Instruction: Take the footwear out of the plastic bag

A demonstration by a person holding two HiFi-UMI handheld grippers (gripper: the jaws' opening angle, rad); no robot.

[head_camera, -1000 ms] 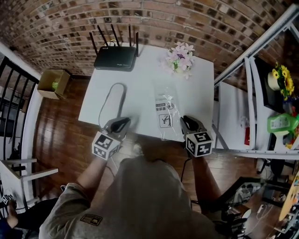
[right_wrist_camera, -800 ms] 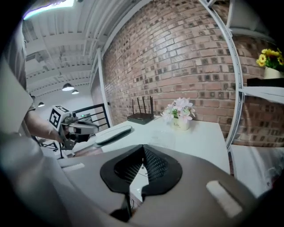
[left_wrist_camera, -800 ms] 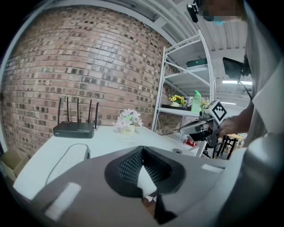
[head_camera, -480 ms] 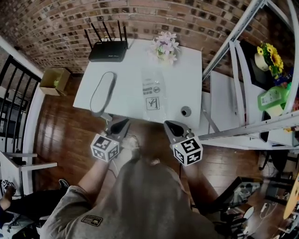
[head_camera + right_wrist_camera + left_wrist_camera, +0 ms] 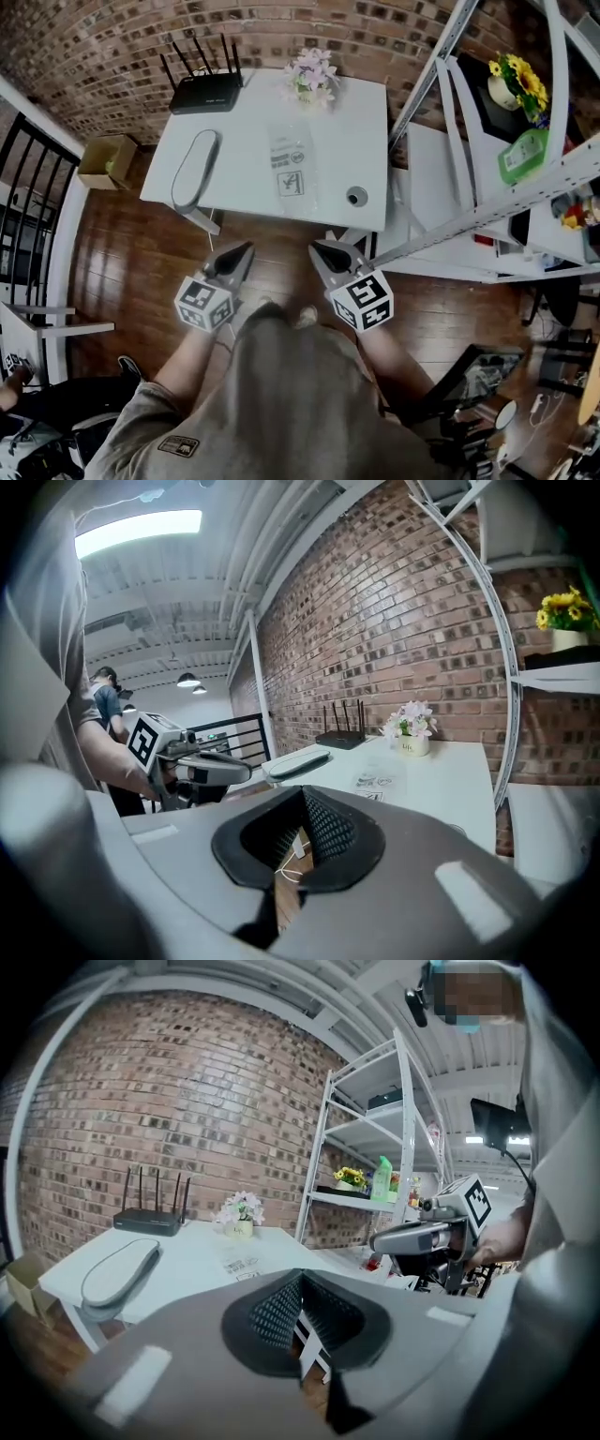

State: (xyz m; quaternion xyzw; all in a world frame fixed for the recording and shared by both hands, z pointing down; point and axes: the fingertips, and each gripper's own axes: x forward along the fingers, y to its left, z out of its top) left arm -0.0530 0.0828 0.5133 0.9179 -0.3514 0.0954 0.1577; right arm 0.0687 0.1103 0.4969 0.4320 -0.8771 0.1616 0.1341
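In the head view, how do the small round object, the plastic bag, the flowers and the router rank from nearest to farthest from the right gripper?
From the right gripper:
1. Small round object, by the near right edge of the table.
2. Plastic bag, lying mid-table.
3. Flowers, at the far edge.
4. Router, at the far left corner.

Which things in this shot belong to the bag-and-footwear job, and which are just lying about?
Job: clear plastic bag, flat mid-table; grey footwear, outside it at the left edge of the table; left gripper and right gripper, both shut and empty.
Lying about: router; flowers; small round object; cardboard box; sunflowers; green bottle.
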